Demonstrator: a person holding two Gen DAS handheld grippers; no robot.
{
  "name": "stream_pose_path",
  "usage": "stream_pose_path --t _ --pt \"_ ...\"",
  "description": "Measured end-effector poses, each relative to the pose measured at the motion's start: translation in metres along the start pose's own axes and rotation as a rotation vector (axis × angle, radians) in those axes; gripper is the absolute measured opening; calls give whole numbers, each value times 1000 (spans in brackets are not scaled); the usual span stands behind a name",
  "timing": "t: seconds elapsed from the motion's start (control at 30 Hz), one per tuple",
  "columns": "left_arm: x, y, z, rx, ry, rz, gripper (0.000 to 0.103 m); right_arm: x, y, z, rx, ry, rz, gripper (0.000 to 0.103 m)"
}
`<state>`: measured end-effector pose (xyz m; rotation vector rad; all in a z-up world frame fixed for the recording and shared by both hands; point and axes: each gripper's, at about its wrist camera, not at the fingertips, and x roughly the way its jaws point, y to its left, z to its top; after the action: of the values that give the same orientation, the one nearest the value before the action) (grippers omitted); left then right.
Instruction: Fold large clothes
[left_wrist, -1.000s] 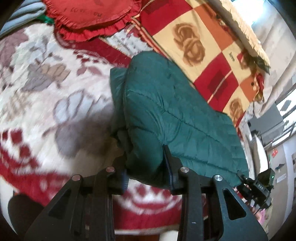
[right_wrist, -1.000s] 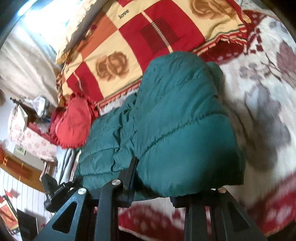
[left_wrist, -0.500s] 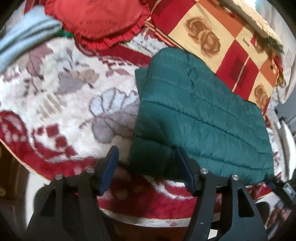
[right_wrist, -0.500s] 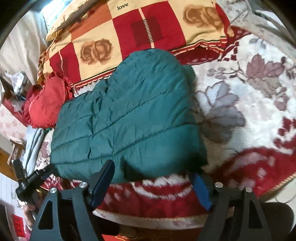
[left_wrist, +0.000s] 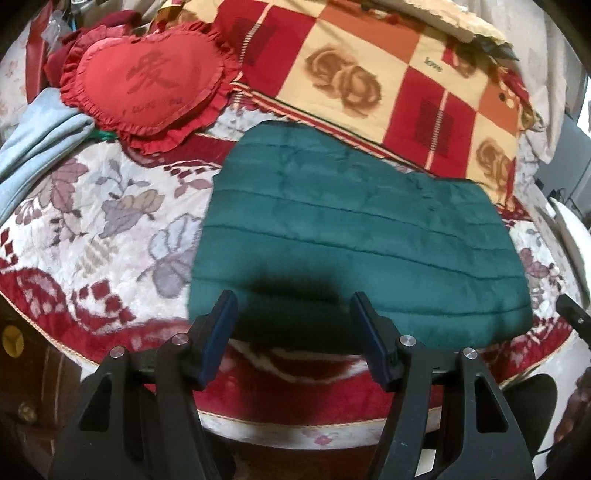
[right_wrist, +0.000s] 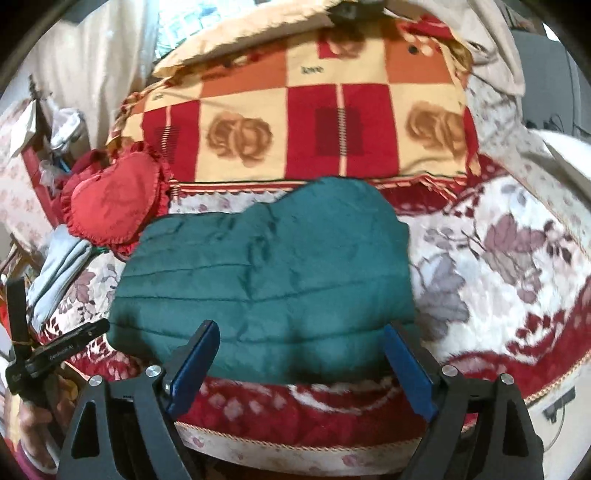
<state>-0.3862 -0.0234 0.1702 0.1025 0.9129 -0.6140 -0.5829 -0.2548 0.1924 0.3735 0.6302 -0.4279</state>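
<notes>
A dark green quilted jacket lies folded flat on the floral red and white bedspread. My left gripper hovers just off the jacket's near edge, open, with its blue pads clear of the fabric. Over the same near edge, my right gripper has its jaws opening wide and nothing pressed between them. The right wrist view also shows the left gripper's body at the far left, held by a hand.
A red heart cushion and a light blue garment lie left of the jacket. A red and cream checked quilt is behind it. The bed's front edge runs just under the grippers.
Both grippers let go of the jacket's near edge, opened, and drew back and up. The jacket, bunched and lifted before, now lies flat on the bed.
</notes>
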Motion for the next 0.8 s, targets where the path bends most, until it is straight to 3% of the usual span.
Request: stream_pose_path --t 0.2,0.4,0.53,0.8 --pt "-14 -18 -5 14 -62 19 64 5 36 -3 -34 -15 41 88" --pt "-25 -28 -17 44 -113 46 64 0 66 -15 -120 -53 -2 89" --pt "-35 -33 -19 67 -158 58 64 -7 73 -17 -141 -98 -32 95" --pt "-50 -44 -22 85 -198 41 64 -17 77 -23 -138 -119 -48 97"
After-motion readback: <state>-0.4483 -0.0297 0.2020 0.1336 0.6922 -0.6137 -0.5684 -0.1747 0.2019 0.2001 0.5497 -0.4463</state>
